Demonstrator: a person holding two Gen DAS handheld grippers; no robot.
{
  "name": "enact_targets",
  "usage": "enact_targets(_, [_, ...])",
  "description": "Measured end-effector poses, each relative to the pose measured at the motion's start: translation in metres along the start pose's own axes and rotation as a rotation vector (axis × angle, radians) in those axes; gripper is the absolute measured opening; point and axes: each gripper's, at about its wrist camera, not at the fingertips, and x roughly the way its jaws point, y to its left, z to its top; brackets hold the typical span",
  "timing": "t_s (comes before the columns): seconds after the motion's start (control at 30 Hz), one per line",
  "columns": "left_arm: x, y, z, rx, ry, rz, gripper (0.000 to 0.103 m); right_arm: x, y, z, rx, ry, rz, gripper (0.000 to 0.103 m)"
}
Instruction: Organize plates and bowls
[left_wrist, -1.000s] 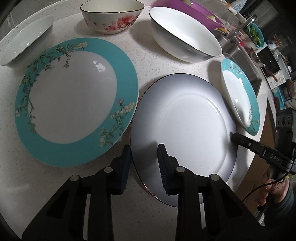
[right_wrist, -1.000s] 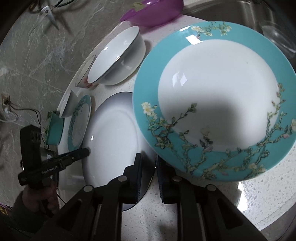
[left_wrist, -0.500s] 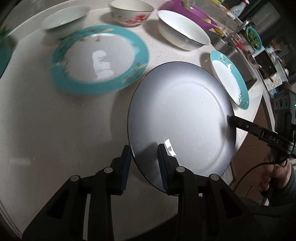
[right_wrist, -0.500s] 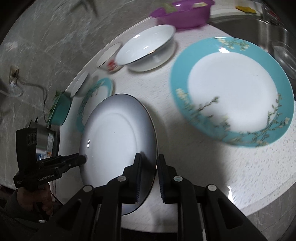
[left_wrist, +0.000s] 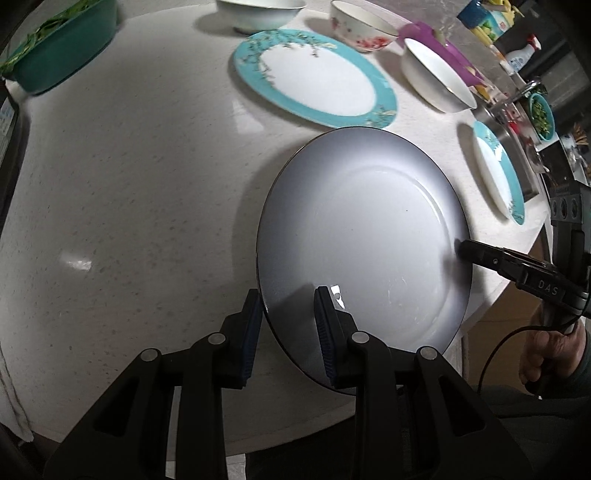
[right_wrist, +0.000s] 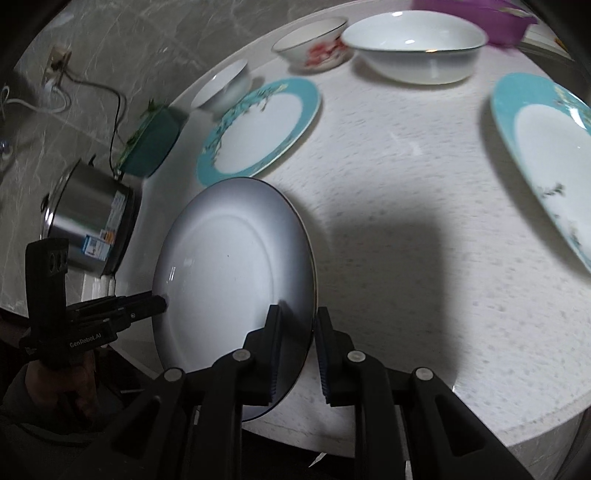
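Note:
A white plate with a grey-shaded rim (left_wrist: 369, 236) (right_wrist: 229, 266) hangs a little above the white counter, held by two opposite edges. My left gripper (left_wrist: 286, 295) is shut on its near edge in the left wrist view. The right gripper (right_wrist: 299, 312) is shut on the opposite edge, and its fingertips (left_wrist: 461, 247) show at the plate's right side. The left gripper's fingertips (right_wrist: 159, 302) reach the plate's left edge in the right wrist view. A large teal-rimmed flowered plate (left_wrist: 314, 77) (right_wrist: 258, 129) lies beyond it. A second teal-rimmed plate (left_wrist: 498, 177) (right_wrist: 546, 147) lies off to the right.
A wide white bowl (left_wrist: 436, 77) (right_wrist: 413, 48), a flowered bowl (left_wrist: 365, 29) (right_wrist: 314, 40) and a small white bowl (left_wrist: 258, 14) (right_wrist: 221, 88) stand at the back. A green container (left_wrist: 55, 48) (right_wrist: 151, 144) and a steel pot (right_wrist: 88, 225) stand at the counter's left end. A purple basin (left_wrist: 443, 48) is behind.
Both grippers have carried the grey-rimmed plate sideways, away from beside the large teal plate and toward the counter end with the green container. Both grips on it hold as before.

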Motion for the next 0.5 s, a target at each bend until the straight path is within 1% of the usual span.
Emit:
enact_targets(0.13, [0.005, 0.01, 0.001, -0.006, 0.007, -0.001, 0.026, 0.013, 0.004, 0.002, -0.006, 0.017, -0.008, 0.021])
enact_targets(0.23, [0.009, 0.01, 0.005, -0.007, 0.01, -0.008, 0.026, 0.018, 0.006, 0.004, -0.01, 0.02, -0.02, 0.022])
enact_targets(0.5, [0.009, 0.018, 0.011, -0.021, 0.004, -0.037, 0.026, 0.02, 0.012, 0.008, -0.037, 0.014, -0.046, 0.025])
